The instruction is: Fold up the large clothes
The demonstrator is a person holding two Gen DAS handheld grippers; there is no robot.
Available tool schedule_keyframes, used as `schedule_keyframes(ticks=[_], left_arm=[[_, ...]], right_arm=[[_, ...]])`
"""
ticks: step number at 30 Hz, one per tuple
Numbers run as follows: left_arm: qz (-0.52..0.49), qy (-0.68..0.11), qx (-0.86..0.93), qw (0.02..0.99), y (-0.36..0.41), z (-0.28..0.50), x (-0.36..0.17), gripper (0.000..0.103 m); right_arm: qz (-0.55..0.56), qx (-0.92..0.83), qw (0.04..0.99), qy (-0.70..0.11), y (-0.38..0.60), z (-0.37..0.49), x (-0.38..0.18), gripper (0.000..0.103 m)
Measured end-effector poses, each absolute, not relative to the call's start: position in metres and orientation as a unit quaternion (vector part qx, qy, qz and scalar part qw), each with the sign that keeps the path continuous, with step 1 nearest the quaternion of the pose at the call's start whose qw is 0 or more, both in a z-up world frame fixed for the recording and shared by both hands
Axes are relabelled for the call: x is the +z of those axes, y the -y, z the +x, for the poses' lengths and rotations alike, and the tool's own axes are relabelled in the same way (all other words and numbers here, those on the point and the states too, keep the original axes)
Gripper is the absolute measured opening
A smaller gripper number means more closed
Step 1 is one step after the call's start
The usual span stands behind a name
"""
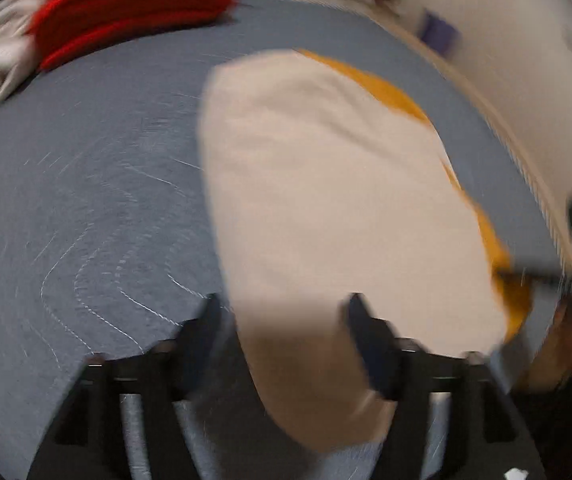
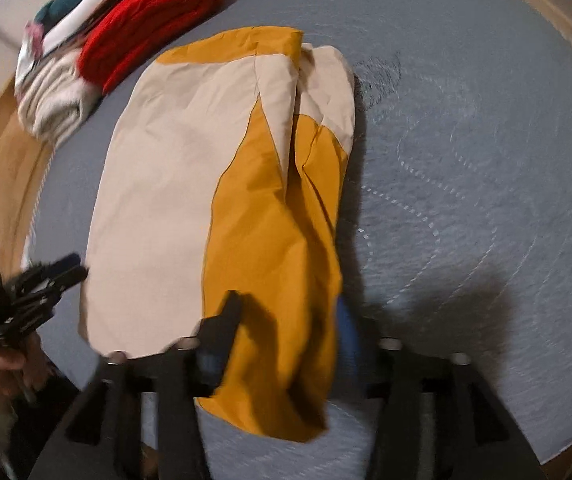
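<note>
A beige and mustard-yellow garment (image 1: 325, 200) lies folded on the grey quilted cover (image 1: 86, 180). In the left wrist view my left gripper (image 1: 286, 316) is open, its fingers astride the garment's near beige end without pressing it. In the right wrist view the garment (image 2: 158, 184) shows its yellow panel on the right side. My right gripper (image 2: 286, 320) is open, with the yellow fold lying loose between its fingers. The left gripper (image 2: 70, 270) also shows at the left edge of the right wrist view, held by a hand (image 2: 2, 364). The left wrist view is blurred.
A folded red cloth (image 2: 154, 16) and a pile of white and teal clothes (image 2: 54, 96) sit at the far left of the grey cover (image 2: 465, 160). A wooden edge (image 2: 2, 168) borders the cover on the left. The red cloth (image 1: 134, 4) shows top left.
</note>
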State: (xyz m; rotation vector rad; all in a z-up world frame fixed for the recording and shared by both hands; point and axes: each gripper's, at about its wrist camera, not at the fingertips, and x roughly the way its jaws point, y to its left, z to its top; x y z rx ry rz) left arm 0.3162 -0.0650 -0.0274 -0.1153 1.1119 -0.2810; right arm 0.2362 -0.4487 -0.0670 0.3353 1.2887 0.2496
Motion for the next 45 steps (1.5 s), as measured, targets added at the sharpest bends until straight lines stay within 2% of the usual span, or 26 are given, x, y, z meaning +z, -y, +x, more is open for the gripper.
schedule_keyframes(ticks=[5,10,13,15,16,18,20,21,25,30,31,33,36,41,45], left_arm=[[-0.186,-0.58,-0.128,0.782,0.041,0.348,-0.077,0.071],[-0.317,-0.577,-0.173,0.733,0.032,0.359,-0.116,0.077],[-0.339,-0.57,-0.189,0.724,0.036,0.363,-0.128,0.077],[-0.324,-0.563,-0.193,0.735,0.042,0.365,-0.122,0.063],[-0.32,-0.561,-0.193,0.739,0.043,0.365,-0.118,0.059],[-0.322,-0.553,-0.198,0.742,0.047,0.364,-0.105,0.042],[-0.321,-0.539,-0.212,0.749,0.042,0.362,-0.09,0.033],[-0.318,-0.535,-0.215,0.753,0.041,0.361,-0.083,0.031],[-0.29,-0.526,-0.202,0.773,0.02,0.36,-0.058,0.031],[-0.278,-0.535,-0.159,0.782,-0.058,0.353,-0.051,0.032],[-0.282,-0.538,-0.148,0.781,-0.075,0.345,-0.055,0.033],[-0.281,-0.554,-0.123,0.774,-0.089,0.343,-0.065,0.044],[-0.27,-0.615,-0.087,0.736,-0.095,0.345,-0.09,0.053],[-0.227,-0.603,-0.112,0.757,-0.091,0.311,-0.059,0.054],[-0.231,-0.625,-0.142,0.732,-0.091,0.277,-0.079,0.057]], right_arm=[[0.167,0.1,0.767,-0.612,0.448,0.244,-0.093,0.063],[0.198,0.097,0.747,-0.628,0.449,0.253,-0.115,0.065],[0.211,0.098,0.739,-0.632,0.451,0.253,-0.125,0.064],[0.21,0.104,0.739,-0.631,0.451,0.259,-0.127,0.055],[0.212,0.11,0.74,-0.629,0.449,0.26,-0.127,0.044],[0.212,0.106,0.748,-0.62,0.446,0.261,-0.126,0.035],[0.198,0.099,0.759,-0.613,0.436,0.263,-0.122,0.025],[0.193,0.098,0.762,-0.611,0.431,0.264,-0.122,0.023],[0.195,0.108,0.77,-0.598,0.41,0.269,-0.115,0.019],[0.185,0.167,0.775,-0.58,0.355,0.273,-0.103,0.017],[0.18,0.185,0.775,-0.577,0.338,0.274,-0.1,0.017],[0.163,0.21,0.774,-0.575,0.311,0.273,-0.097,0.017],[0.139,0.216,0.77,-0.585,0.287,0.269,-0.101,0.017],[0.143,0.186,0.77,-0.593,0.294,0.263,-0.098,0.017],[0.137,0.177,0.781,-0.583,0.294,0.255,-0.085,0.019]])
